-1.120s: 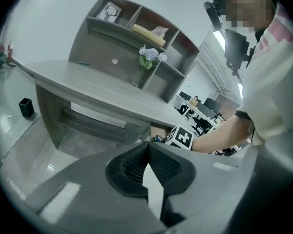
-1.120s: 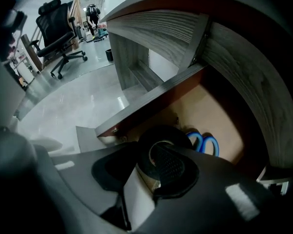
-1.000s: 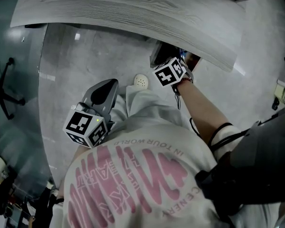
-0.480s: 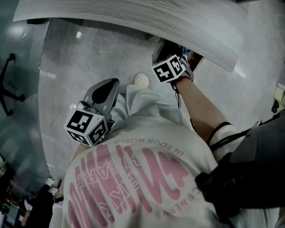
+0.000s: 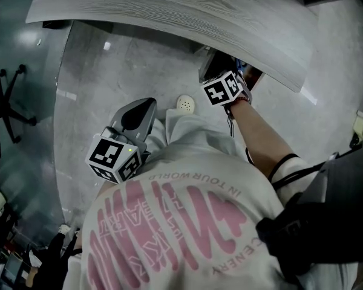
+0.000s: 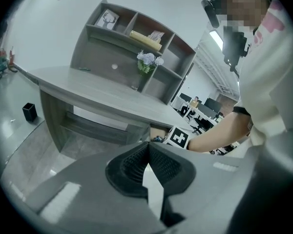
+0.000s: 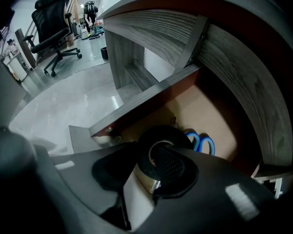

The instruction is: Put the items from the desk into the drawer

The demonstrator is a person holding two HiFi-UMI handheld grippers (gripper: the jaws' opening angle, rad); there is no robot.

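Observation:
My right gripper (image 7: 146,167) points steeply down into the open drawer (image 7: 205,111) under the desk. It is shut on a black tape roll (image 7: 156,133), with one pad inside the ring and the other outside. Blue scissors (image 7: 200,141) lie on the drawer's brown bottom just beyond the roll. In the head view only this gripper's marker cube (image 5: 225,89) shows at the drawer's mouth (image 5: 215,65); its tips are hidden. My left gripper (image 5: 139,115) hangs beside my leg, away from the drawer, shut with nothing in it (image 6: 147,162).
The grey wood desk top (image 5: 169,11) overhangs the drawer. A shelf unit (image 6: 132,38) with a flower vase (image 6: 147,62) stands on the desk. A black office chair (image 7: 51,28) stands off to the left on the polished floor. My white shoe (image 5: 185,104) is below the drawer.

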